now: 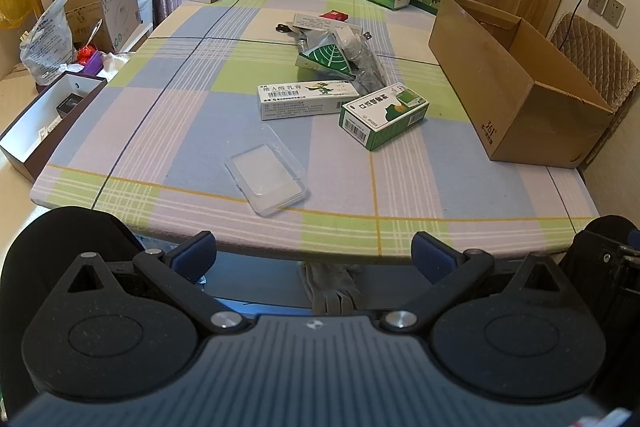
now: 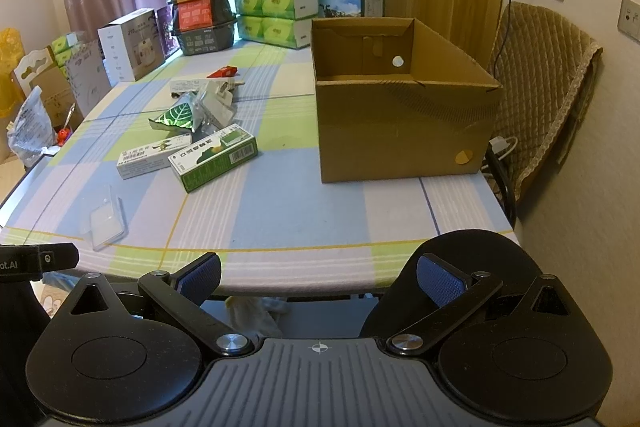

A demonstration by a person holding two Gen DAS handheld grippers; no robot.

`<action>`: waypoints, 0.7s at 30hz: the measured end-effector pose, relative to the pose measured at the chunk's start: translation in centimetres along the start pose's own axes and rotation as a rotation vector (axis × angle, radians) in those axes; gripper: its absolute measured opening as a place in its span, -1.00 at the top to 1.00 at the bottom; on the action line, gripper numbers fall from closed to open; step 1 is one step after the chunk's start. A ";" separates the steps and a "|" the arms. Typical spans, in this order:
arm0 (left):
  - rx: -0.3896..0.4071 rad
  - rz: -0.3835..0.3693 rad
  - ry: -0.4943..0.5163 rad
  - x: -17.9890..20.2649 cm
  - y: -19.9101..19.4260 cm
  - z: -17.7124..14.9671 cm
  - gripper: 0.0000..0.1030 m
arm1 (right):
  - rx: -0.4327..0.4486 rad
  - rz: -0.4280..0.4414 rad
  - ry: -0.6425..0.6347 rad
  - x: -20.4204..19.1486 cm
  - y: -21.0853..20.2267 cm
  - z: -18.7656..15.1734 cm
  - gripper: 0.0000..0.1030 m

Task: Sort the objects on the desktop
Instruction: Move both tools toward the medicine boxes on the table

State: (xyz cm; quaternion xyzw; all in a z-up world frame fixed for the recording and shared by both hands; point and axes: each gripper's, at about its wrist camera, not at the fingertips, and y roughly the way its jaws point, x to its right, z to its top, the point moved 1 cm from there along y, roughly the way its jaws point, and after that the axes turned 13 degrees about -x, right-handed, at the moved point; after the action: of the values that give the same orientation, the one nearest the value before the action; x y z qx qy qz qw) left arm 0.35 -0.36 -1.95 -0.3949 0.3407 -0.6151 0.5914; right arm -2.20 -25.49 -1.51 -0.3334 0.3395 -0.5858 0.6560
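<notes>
Clutter sits in a loose heap near the middle of the checked tablecloth, while an open cardboard box stands alone on the right side with its mouth upward, which I take to be the bin the loose things are meant for. Both tools hang back off the near edge of the table, short of everything: the left gripper has its jaws spread wide with nothing between them, and the right gripper is likewise released and empty, so I judge no pick has begun. Closest to the near edge lies a clear plastic case, flat, its long axis running diagonally from near-right to far-left as the left camera sees it, well apart from the rest. Beyond it a long white ointment box lies flat with its length running across the table, left to right, and its right end touches or slightly overlaps a green-and-white medicine box, which lies skewed, its long axis angling from near-left to far-right toward the carton. Behind these, a leaf-patterned packet leans among grey wrappers and other small items too jumbled to sort out by eye.
</notes>
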 end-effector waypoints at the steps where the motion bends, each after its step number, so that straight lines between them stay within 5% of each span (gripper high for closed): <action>1: 0.001 -0.001 0.001 0.0 0.0 0.0 -0.98 | 0.000 0.000 0.000 0.0 0.0 0.0 -0.97; 21: 0.002 0.007 -0.004 -0.1 0.0 0.1 -0.98 | -0.009 0.008 -0.005 -0.1 0.3 0.0 -0.97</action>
State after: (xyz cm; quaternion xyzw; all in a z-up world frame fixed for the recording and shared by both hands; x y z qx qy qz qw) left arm 0.42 -0.24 -1.92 -0.3941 0.3404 -0.6125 0.5947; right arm -2.01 -25.32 -1.77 -0.3367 0.3417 -0.5809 0.6576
